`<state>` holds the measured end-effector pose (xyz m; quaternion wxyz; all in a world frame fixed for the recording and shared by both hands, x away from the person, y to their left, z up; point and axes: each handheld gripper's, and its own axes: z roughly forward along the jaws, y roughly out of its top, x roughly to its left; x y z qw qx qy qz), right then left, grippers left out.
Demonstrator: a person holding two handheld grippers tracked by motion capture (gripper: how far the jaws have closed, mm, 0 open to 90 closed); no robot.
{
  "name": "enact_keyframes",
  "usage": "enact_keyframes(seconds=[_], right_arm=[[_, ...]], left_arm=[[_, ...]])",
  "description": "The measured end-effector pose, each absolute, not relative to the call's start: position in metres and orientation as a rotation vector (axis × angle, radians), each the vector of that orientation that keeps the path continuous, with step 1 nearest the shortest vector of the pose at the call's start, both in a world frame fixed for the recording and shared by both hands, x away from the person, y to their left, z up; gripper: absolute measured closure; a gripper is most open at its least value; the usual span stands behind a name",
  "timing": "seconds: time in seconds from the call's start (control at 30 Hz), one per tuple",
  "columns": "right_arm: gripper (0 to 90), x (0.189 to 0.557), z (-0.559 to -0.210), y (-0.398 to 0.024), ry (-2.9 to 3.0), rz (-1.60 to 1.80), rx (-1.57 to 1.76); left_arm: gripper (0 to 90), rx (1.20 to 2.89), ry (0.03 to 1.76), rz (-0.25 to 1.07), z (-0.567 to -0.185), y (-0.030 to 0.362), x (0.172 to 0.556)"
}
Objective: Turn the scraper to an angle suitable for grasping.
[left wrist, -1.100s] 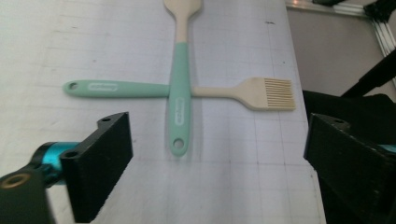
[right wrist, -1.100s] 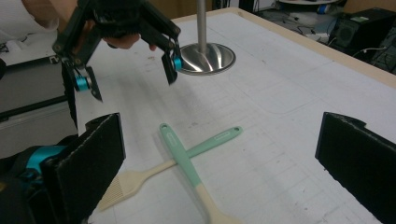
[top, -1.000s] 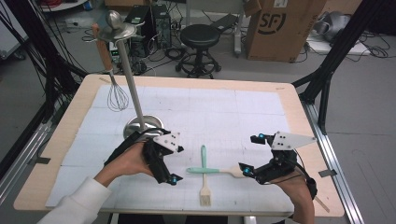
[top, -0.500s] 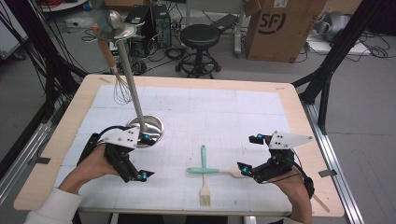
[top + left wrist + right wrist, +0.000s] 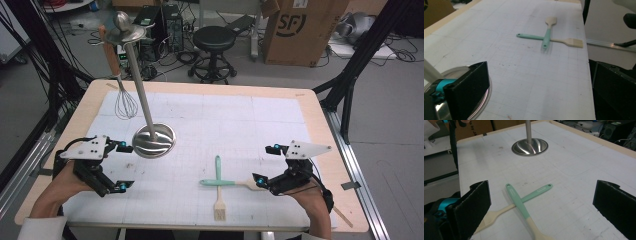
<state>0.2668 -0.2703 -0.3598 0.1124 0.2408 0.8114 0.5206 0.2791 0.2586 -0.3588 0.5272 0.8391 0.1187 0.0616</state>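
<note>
The left gripper [image 5: 121,166] is hovering with jaws spread wide and empty, just beside the stand [image 5: 154,141]; the right gripper [image 5: 266,164] is likewise gaping, holding nothing. The spatula [image 5: 218,171] and brush [image 5: 223,183] are lying crossed on the mat [image 5: 210,115], just beside the right gripper.

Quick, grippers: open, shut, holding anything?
Left gripper: open, holding nothing, beside the stand's base.
Right gripper: open, holding nothing, near the crossed spatula and brush.
</note>
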Motion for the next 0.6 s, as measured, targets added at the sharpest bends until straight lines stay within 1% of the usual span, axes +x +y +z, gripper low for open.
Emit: enact_keyframes(seconds=[0.1, 0.37, 0.6], right_arm=[[0.0, 0.267, -0.36, -0.269, 2.382, 1.522, 0.707], [0.0, 0.268, -0.357, -0.257, 2.426, 1.45, 0.679], [0.0, 0.283, -0.356, -0.237, 2.536, 1.34, 0.641]], left_arm=[[1.7, 1.977, 0.283, 0.162, -0.357, 0.263, 0.277], [1.7, 1.962, 0.311, 0.19, -0.359, 0.275, 0.277], [1.7, 1.952, 0.327, 0.2, -0.362, 0.283, 0.274]])
